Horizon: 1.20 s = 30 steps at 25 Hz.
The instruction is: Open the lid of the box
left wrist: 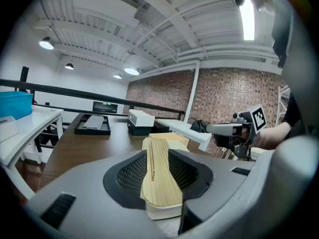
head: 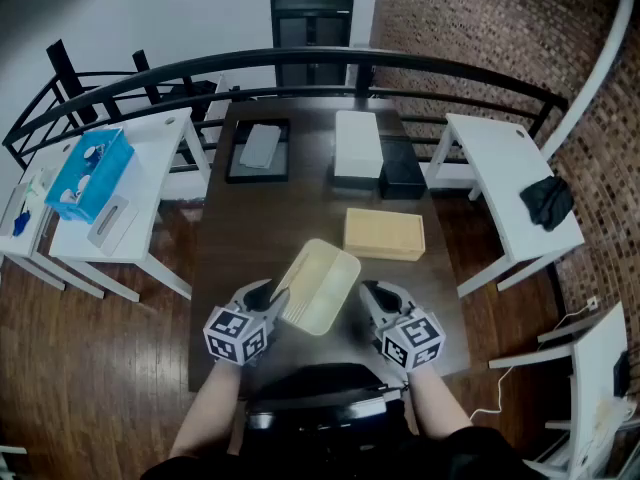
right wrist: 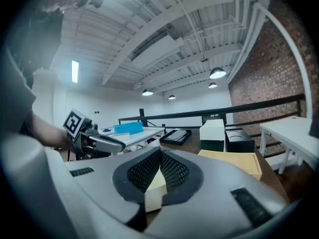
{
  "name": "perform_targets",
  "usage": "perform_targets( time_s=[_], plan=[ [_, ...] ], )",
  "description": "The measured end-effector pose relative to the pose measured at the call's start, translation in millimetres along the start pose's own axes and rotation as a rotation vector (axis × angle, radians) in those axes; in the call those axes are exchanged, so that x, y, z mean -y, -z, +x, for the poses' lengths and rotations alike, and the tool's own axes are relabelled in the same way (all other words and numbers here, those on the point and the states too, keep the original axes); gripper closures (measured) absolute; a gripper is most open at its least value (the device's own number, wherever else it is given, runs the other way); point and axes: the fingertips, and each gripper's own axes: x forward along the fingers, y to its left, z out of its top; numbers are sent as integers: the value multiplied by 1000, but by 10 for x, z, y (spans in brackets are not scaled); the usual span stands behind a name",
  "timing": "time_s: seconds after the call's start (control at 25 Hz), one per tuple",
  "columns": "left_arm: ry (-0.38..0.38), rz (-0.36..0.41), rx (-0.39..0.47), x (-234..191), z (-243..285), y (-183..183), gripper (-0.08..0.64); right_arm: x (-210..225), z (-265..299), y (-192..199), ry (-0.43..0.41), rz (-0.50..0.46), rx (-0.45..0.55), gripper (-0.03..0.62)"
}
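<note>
— What is nearest the person?
— Two forearms (head: 212, 416), cut off at the lower edge, and a black rig (head: 315, 393) at the chest that hides the near edge of the dark tabletop (head: 250, 230). Each hand carries a claw with a marker cube (head: 236, 334).

— And the claws?
— The left claw (head: 268, 294) is clamped on one long edge of a pale box (head: 320, 284), jaws set wide around it. The right claw (head: 372, 296) pinches a corner on the other side. The box sits tilted between them, hollow side up. Whether it is lid or base is hard to tell, as is whether it touches the wood below. The jaws cover the gripped parts.

— Behind it?
— A tan box (head: 385, 233) lies flat just beyond, apart from it. Farther back a white box (head: 357, 144) and a black box (head: 403, 170) stand side by side. To their left is a black tray (head: 234, 158); the grey thing (head: 261, 146) in it is unclear.

— The sides?
— A blue box (head: 90, 173) lies on the white tabletop (head: 150, 183) at left. A black cloth (head: 548, 201) lies on the one at right. A dark railing (head: 300, 60) and a brick wall (head: 480, 28) close the view.
</note>
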Motion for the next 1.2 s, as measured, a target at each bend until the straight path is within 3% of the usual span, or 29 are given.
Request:
perform_targets(
  time_s=[0.16, 0.52, 0.76, 1.04, 1.2],
  plan=[
    [1, 18, -70, 44, 209, 111, 433, -187, 303, 292, -73, -113, -117, 588],
    [-8, 41, -161, 26, 341, 269, 433, -313, 629, 772, -87, -310, -304, 565],
    [-13, 78, -203, 51, 386, 318, 434, -294, 718, 887, -71, -326, -395, 565],
    [-61, 117, -266, -28, 443, 394, 548, -285, 754, 942, -85, -326, -460, 565],
    [-63, 82, -278, -34, 447, 379, 554, -278, 747, 943, -80, -325, -460, 565]
  ],
)
